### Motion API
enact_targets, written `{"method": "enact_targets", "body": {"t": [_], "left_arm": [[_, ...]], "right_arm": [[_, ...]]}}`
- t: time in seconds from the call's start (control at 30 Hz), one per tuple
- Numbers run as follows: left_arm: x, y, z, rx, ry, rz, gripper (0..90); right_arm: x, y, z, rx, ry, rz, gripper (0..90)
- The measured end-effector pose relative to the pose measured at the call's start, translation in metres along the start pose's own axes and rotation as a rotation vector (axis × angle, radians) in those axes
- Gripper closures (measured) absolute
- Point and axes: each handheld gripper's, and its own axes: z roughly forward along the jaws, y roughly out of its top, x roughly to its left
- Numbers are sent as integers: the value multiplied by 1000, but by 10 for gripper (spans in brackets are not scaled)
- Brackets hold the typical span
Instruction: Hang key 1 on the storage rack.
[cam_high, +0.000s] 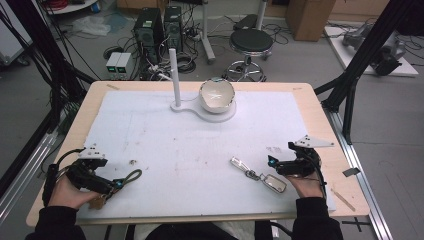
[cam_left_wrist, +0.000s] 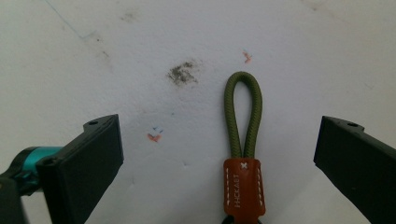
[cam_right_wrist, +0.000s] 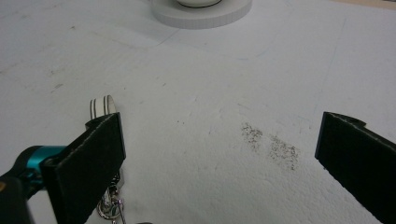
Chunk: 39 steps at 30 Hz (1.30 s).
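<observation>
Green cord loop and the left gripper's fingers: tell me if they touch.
Apart. In the left gripper view the green cord loop lies on the white mat between the left gripper fingers, with bare mat showing on both sides.

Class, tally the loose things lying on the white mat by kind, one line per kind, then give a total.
Green cord loop strap with orange leather tab: 1
Metal keychain with tags: 1
White bowl on the white stand: 1
Total: 3
</observation>
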Motion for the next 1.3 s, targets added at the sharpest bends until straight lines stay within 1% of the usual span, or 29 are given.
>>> {"method": "enact_targets", "body": {"t": [0.17, 0.23, 0.3, 0.37, 0.43, 0.57, 0.67, 0.77, 0.87, 0.93, 0.97, 1.0, 1.07, 1.13, 1.2, 1.23, 1.27, 1.3], "left_arm": [[-4, -5, -2, 20, -28, 2, 43], [-6, -5, -2, 35, -55, 9, 61], [-9, -5, -1, 55, -81, 16, 87], [-11, -6, 2, 92, -100, 19, 90], [-12, -6, 5, 118, -106, 24, 99], [-13, -8, 7, 147, -123, 19, 126], [-12, -8, 7, 154, -134, 23, 153], [-12, -9, 7, 160, -149, 18, 184], [-12, -10, 7, 174, -161, 24, 221], [-12, -10, 7, 175, -163, 24, 247], [-12, -10, 7, 181, -161, 33, 262], [-12, -10, 7, 182, -155, 33, 275], [-13, -10, 9, 193, -145, 41, 337], [-13, -11, 10, 209, -121, 50, 414], [-13, -12, 10, 206, -84, 49, 538], [-11, -12, 9, 205, -70, 41, 620], [-8, -13, 9, 202, -84, 28, 676], [-5, -14, 9, 191, -96, 16, 686]], "right_arm": [[0, 0, 1, 2, -1, -4, 6], [0, 0, 1, 0, -2, -3, 7], [0, 0, 0, 0, -5, -1, 7], [0, 0, 0, 0, -4, 1, 7], [0, 0, 1, 2, -5, 0, 7], [0, 0, 1, 2, -6, 1, 7], [-1, 0, 0, -1, -9, 2, 7], [-1, 0, 0, -5, -13, -2, 7], [-1, 0, 0, -3, -14, 1, 7], [-1, 0, 0, -3, -15, 0, 7], [-1, 0, 0, -4, -15, -2, 7], [-1, 0, 0, -2, -17, 2, 7], [-1, 0, 0, -2, -19, 1, 7], [-1, 0, 0, -11, -29, -5, 7], [-1, 0, -2, -28, -38, -3, 7], [-2, 0, -3, -34, -43, -1, 8], [-2, 0, -4, -42, -47, 1, 10], [-2, 1, -5, -48, -51, 5, 10]]}}
